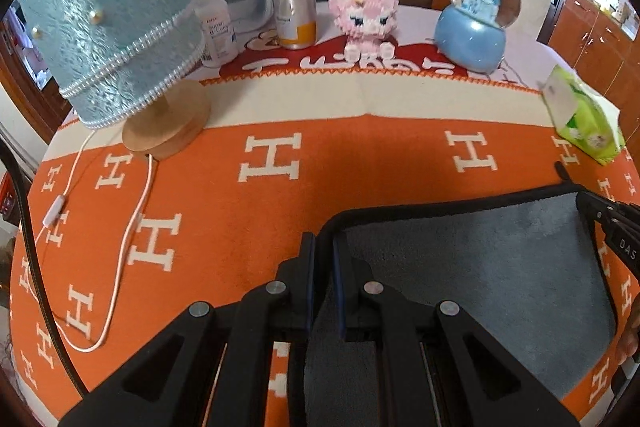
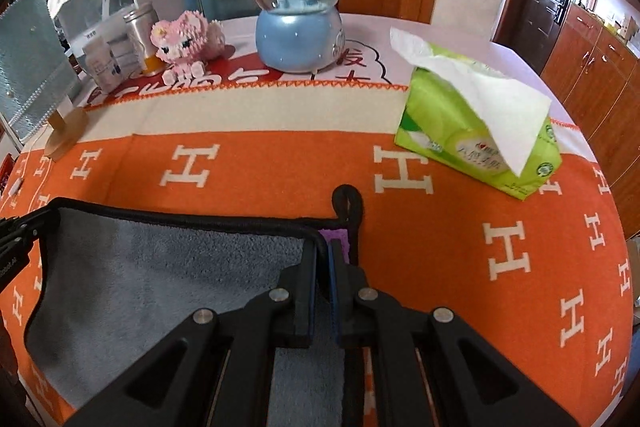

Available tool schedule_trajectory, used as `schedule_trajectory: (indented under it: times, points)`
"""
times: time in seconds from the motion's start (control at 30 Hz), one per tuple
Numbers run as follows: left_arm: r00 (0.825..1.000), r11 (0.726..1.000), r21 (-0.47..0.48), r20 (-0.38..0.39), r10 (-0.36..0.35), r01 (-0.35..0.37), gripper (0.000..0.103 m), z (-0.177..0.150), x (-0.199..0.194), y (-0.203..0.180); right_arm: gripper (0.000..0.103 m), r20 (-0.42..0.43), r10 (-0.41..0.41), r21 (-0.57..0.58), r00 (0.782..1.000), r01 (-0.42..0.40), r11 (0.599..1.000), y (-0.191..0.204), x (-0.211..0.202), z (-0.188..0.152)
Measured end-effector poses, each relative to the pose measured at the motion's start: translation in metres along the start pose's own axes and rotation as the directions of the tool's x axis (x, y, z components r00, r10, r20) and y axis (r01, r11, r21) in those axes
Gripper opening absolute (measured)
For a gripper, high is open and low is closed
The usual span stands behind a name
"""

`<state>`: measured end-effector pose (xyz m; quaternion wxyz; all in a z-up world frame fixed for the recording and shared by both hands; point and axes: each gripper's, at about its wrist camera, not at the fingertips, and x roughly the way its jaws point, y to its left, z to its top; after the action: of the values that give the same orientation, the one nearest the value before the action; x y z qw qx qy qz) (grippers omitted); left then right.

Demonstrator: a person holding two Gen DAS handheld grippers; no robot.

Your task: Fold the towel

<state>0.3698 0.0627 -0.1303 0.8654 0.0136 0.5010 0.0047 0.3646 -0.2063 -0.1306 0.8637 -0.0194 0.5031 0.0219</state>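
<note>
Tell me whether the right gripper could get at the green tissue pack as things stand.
Probably not right away. The right gripper is shut on the far right corner of the grey towel with black trim. The green tissue pack sits ahead to its right, with only bare orange blanket between; it must release first.

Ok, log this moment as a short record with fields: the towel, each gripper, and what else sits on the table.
towel: grey towel, black-edged, purple underside showing at one corner, on the orange blanket
left gripper: shut on towel's far left corner
right gripper: shut on towel's far right corner, by the hanging loop
other items: lamp, can, pink block figure, snow globe, tissue pack
</note>
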Motion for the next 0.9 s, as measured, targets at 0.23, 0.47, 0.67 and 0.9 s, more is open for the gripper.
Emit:
schedule_trajectory:
  times: [0.23, 0.47, 0.67, 0.9]
  points:
    - [0.999, 1.0, 0.0, -0.027, 0.024, -0.024, 0.014, -0.001, 0.011, -0.001, 0.012, -0.006, -0.048, -0.044, 0.999, 0.048, 0.998, 0.008, 0.007, 0.001]
    - [0.998, 0.998, -0.029, -0.019, 0.056, -0.057, 0.071, -0.001, 0.008, 0.002, 0.049, 0.007, -0.056, -0.065, 0.998, 0.056, 0.996, 0.013, 0.002, 0.003]
    - [0.999, 0.999, -0.036, -0.011, 0.036, -0.036, 0.093, -0.001, 0.001, 0.0, 0.054, 0.031, -0.04, -0.043, 0.999, 0.041, 0.998, 0.013, -0.011, 0.006]
    - [1.0, 1.0, -0.031, -0.001, 0.004, -0.004, 0.102, -0.003, -0.021, -0.007, 0.054, 0.016, -0.019, -0.017, 1.0, 0.019, 1.0, 0.017, -0.029, 0.006]
